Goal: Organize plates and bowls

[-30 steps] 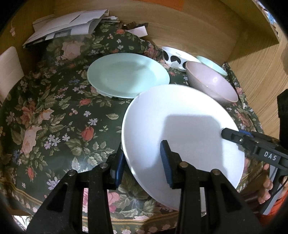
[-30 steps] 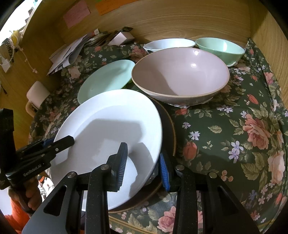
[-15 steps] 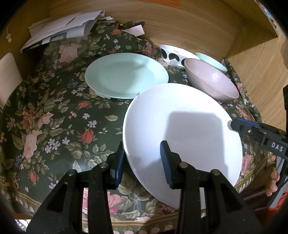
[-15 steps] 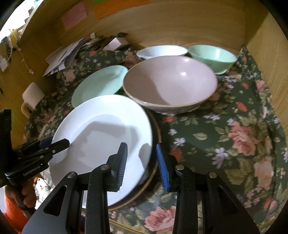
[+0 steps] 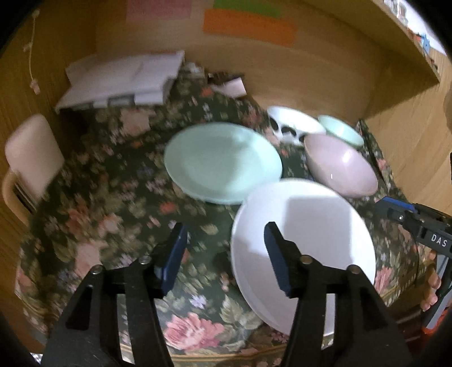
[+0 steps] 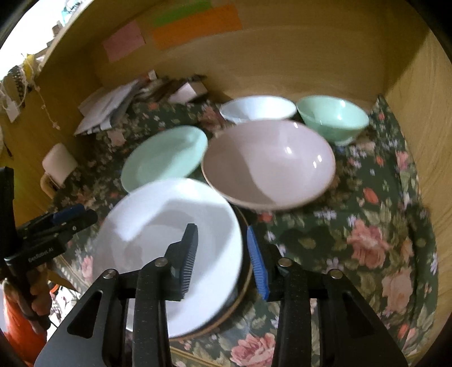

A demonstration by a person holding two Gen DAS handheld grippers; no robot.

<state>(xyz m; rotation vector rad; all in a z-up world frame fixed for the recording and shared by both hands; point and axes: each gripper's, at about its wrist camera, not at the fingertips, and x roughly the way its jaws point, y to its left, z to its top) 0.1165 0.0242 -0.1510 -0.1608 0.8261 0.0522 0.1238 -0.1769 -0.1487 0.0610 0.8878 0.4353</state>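
Atop brown-rimmed plate (image 6: 245, 285): white plate (image 6: 158, 225), both grippers just let go.
Left gripper (image 5: 224, 254) and right gripper (image 6: 221, 261) jaws just opened, straddling white plate's rim without pressing; pink bowl (image 6: 268, 163) behind.

Dark floral tablecloth (image 5: 107, 203) over the table. Loose white papers (image 5: 124, 79) heaped at its far left corner. Pink, green and orange sheets (image 6: 195, 25) on the wooden back wall.

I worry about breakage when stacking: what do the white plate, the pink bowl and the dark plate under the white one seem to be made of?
White plate: probably glazed ceramic or melamine; smooth, even, soft sheen. Pink bowl: likely glazed ceramic; sharp glossy glints inside. Dark plate: only its edge shows, dark with a brownish rim, perhaps stoneware; uncertain.
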